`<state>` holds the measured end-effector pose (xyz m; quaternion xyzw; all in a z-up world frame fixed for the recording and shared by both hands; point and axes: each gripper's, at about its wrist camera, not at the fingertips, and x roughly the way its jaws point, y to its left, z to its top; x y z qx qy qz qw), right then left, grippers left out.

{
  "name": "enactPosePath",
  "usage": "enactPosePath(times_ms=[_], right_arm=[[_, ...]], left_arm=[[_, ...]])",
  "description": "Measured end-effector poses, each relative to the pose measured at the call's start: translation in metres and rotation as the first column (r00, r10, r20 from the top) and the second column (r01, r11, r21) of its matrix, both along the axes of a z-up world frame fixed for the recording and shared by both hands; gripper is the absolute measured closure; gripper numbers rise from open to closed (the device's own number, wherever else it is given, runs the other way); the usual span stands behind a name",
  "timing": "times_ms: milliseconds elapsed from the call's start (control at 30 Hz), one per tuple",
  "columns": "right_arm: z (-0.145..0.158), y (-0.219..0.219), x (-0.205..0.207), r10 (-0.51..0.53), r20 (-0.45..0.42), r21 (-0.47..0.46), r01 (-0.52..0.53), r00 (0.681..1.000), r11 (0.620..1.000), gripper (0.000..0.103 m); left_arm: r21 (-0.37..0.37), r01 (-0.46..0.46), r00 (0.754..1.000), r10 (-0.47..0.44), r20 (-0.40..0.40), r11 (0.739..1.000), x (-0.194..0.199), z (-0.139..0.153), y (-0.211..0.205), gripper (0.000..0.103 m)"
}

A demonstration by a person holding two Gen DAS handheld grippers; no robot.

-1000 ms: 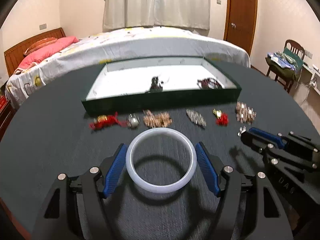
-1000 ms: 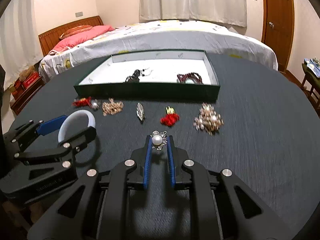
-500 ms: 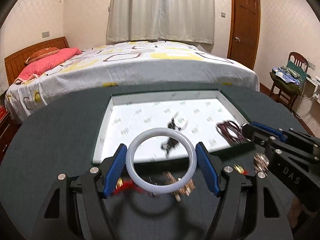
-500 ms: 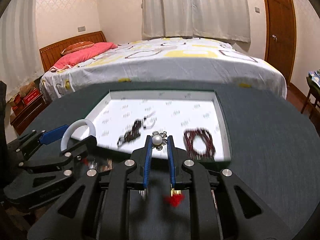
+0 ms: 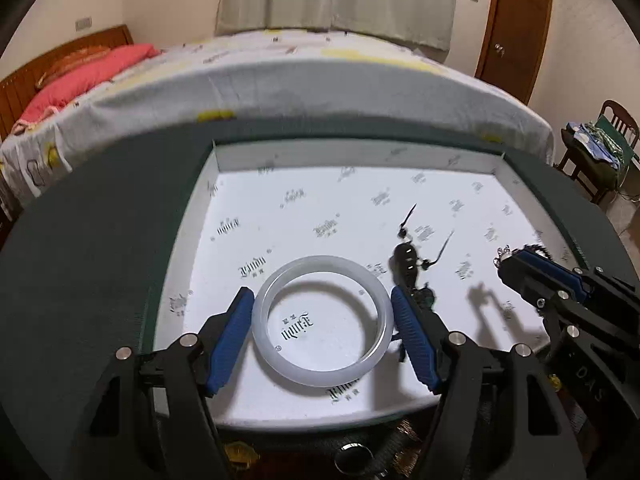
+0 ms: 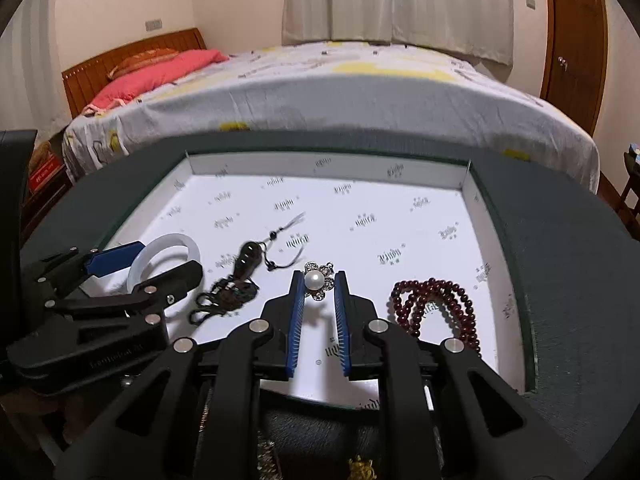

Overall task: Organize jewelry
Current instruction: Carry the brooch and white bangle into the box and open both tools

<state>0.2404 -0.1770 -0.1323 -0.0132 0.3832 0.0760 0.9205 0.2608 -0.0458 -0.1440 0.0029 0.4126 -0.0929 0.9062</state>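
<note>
My left gripper point(image 5: 322, 312) is shut on a white jade bangle point(image 5: 320, 376) and holds it over the white-lined green box point(image 5: 280, 216). My right gripper point(image 6: 317, 282) is shut on a pearl brooch point(image 6: 315, 280) and holds it over the box floor point(image 6: 360, 208). The right gripper also shows at the right of the left wrist view point(image 5: 536, 272). The left gripper with the bangle point(image 6: 160, 248) shows at the left of the right wrist view. A black beaded necklace point(image 6: 240, 280) and a dark red bead bracelet point(image 6: 440, 304) lie in the box.
The box sits on a dark round table point(image 6: 580, 264). Several loose jewelry pieces lie on the table in front of the box, partly hidden under the grippers point(image 6: 360, 470). A bed point(image 6: 360, 92) stands beyond the table, and a chair point(image 5: 600, 148) at the right.
Both grippers have moved forward from the table in front of the box to above its white floor, carrying the bangle and the brooch. The loose jewelry row now lies beneath them.
</note>
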Motion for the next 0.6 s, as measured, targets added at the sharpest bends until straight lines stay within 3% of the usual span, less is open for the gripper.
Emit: enactPosePath(times_ms=[333, 400, 467, 600], right_arm=[[-0.012, -0.001, 0.014, -0.002, -0.074, 0.009, 0.003, 0.997, 1.000, 0.086], [-0.013, -0.001, 0.015, 0.002, -0.083, 0.011, -0.001, 0.997, 1.000, 0.082], [-0.013, -0.001, 0.014, 0.001, -0.082, 0.010, 0.000, 0.997, 1.000, 0.067], [-0.011, -0.001, 0.013, 0.000, -0.069, 0.012, 0.001, 0.998, 1.000, 0.062]], left_arm=[[0.028, 0.025, 0.999, -0.024, -0.024, 0.999, 0.009, -0.007, -0.005, 0.034], [0.036, 0.029, 0.999, -0.028, -0.025, 0.999, 0.011, -0.007, -0.006, 0.034], [0.040, 0.031, 0.999, -0.030, -0.026, 0.999, 0.011, -0.007, -0.006, 0.033], [0.052, 0.043, 0.999, -0.042, -0.030, 0.998, 0.011, -0.007, -0.009, 0.029]])
